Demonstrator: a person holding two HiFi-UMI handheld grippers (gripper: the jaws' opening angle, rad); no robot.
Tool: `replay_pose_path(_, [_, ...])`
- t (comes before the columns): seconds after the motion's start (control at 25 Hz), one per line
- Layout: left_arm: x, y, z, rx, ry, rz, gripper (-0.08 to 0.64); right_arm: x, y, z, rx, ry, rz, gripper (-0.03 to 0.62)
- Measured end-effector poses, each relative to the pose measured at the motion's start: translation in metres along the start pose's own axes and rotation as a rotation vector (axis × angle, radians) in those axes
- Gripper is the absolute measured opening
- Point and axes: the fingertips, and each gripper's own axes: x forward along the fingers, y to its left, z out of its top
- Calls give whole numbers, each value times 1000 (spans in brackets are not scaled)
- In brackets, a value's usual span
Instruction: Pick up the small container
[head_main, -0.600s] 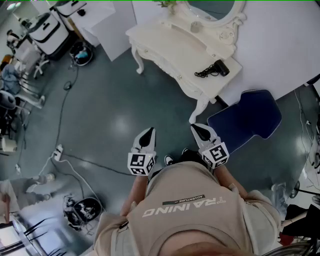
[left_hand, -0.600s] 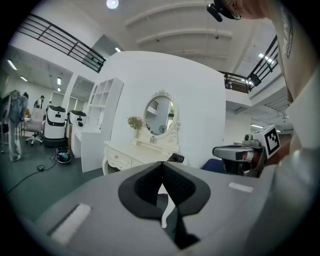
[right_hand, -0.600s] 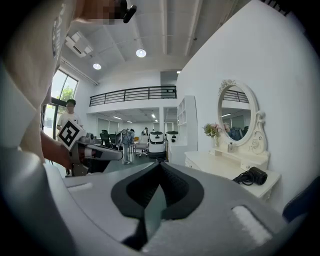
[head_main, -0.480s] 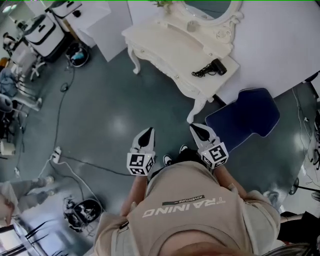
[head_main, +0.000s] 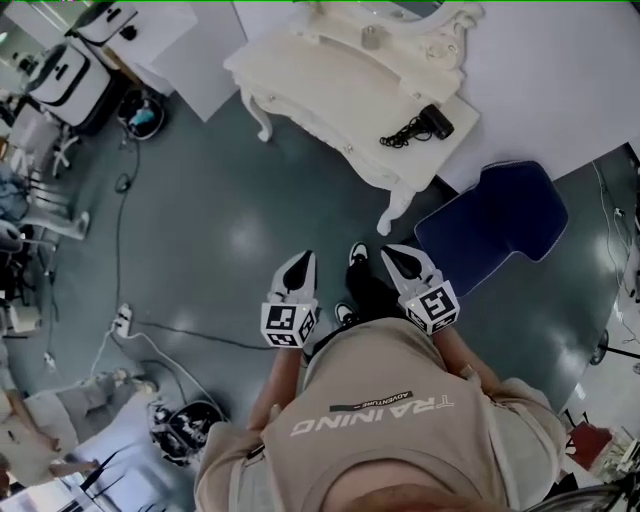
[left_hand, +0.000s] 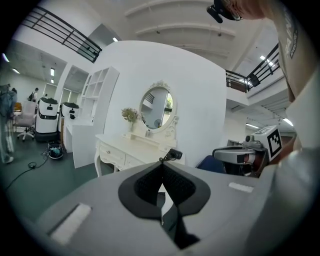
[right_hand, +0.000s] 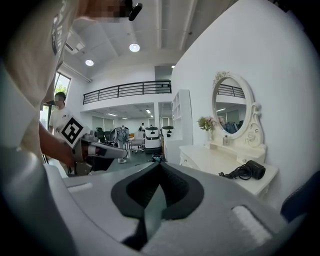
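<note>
The small container (head_main: 372, 37) is a pale jar on the raised shelf of the white dressing table (head_main: 330, 95), under the oval mirror; it also shows as the tiny container (right_hand: 226, 141). Both grippers are held out in front of the person's chest, well short of the table. My left gripper (head_main: 303, 262) is shut with nothing in it, its dark pads (left_hand: 150, 182) meeting at the tip. My right gripper (head_main: 392, 252) is likewise shut and holds nothing. Each gripper view shows the other gripper alongside: the right gripper (left_hand: 235, 152) and the left gripper (right_hand: 107, 148).
A black hair dryer (head_main: 435, 122) with its cord lies at the table's near right end. A blue chair (head_main: 500, 215) stands right of the table leg. Cables (head_main: 120, 200) run over the grey floor; machines (head_main: 60, 70) and a white cabinet (head_main: 190, 40) stand at the far left.
The person has stepped towards the table: a shoe now shows between the two grippers. The grippers stay shut and level in front of the body.
</note>
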Motion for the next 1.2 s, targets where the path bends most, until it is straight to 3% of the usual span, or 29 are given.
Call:
replay_pose_path(0.2, [42,23,18,29,32,11,18,37,-36,2,29,-18,-3,3])
replay_pose_path(0.36, [83,45,47,64,40,2,17,77,-73,20,-20,-45,4,3])
replay_pose_path(0.48, [117,70,65,79,54,15,18,111,-99,27,-3,-62,4,3])
replay_pose_path(0.72, [169,108,113,47,-3,76,17,160,-145,53,-9,-90,61,3])
replay_pose_path(1.0, [201,133,122,68,17,103,18,192,-173,58,-5,-59,76,3])
replay_pose_path(1.2, [230,154,129,65,6,62,18,217,-187,57,-2,-25,49,3])
